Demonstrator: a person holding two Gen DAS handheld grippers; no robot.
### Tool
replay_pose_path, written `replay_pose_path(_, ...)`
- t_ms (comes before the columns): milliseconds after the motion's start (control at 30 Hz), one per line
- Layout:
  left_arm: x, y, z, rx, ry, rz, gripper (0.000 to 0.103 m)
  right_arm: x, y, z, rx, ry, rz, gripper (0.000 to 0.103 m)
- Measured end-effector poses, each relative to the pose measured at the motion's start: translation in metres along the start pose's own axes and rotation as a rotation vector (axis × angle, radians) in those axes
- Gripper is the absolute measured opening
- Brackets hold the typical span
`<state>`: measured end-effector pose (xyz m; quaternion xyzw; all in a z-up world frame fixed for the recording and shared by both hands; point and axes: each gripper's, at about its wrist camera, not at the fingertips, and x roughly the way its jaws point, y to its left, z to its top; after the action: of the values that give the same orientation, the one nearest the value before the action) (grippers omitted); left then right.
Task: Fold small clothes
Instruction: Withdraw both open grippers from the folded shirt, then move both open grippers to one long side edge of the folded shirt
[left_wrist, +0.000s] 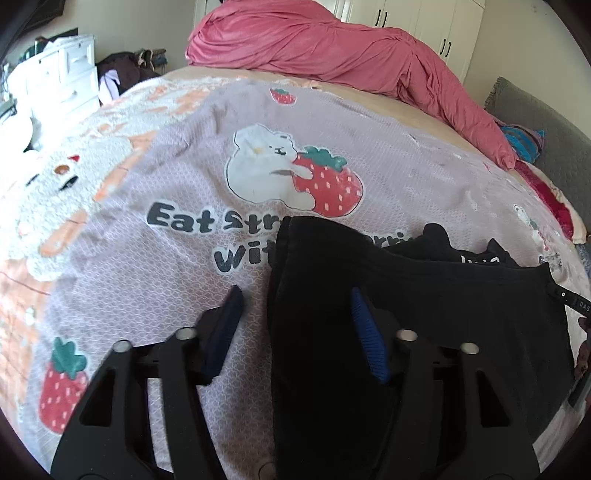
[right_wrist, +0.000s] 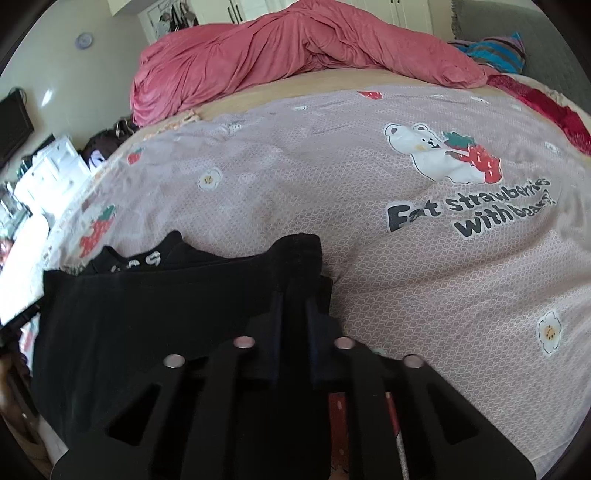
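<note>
A small black garment lies on the lilac strawberry-print bedspread; it also shows in the right wrist view. My left gripper is open, its jaws astride the garment's left edge, one blue pad on the spread and one over the cloth. My right gripper is shut on the garment's right corner, with black cloth pinched between the pads. A white-lettered neckline shows at the garment's far side.
A crumpled pink duvet lies along the far side of the bed. A grey headboard and striped cloth are at the right. White drawers stand off the bed's left. A white fluffy blanket lies left.
</note>
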<state>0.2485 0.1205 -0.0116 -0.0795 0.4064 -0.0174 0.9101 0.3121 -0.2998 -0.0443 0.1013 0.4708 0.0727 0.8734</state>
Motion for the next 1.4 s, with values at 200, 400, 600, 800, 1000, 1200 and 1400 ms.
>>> replay_pose_path(200, -0.019, -0.011, 0.005, 0.055, -0.073, 0.003, 0.005, -0.018, 0.006, 0.004, -0.042, -0.073, -0.025, 0.006)
replay_pose_path(400, -0.011, -0.008, 0.004, 0.049, -0.063, 0.027, 0.006, -0.009, -0.006, 0.004, 0.001, -0.064, -0.040, 0.006)
replay_pose_path(600, -0.004, -0.007, -0.004, 0.054, -0.035, 0.094, 0.023, 0.002, -0.005, -0.007, 0.000, -0.020, -0.102, 0.022)
replay_pose_path(800, -0.028, -0.011, -0.009, 0.050, -0.077, 0.090, 0.036, -0.028, -0.002, -0.023, -0.008, -0.083, -0.147, 0.046)
replay_pose_path(1000, -0.064, -0.041, -0.026, 0.132, -0.139, 0.033, 0.045, -0.063, 0.028, -0.036, -0.094, -0.136, -0.061, 0.057)
replay_pose_path(1200, -0.070, -0.071, -0.055, 0.190, -0.056, -0.024, 0.066, -0.066, 0.067, -0.059, -0.200, -0.077, 0.016, 0.062)
replay_pose_path(1400, -0.063, -0.082, -0.077, 0.214, 0.005, -0.018, 0.070, -0.065, 0.071, -0.084, -0.203, -0.004, 0.013, 0.065)
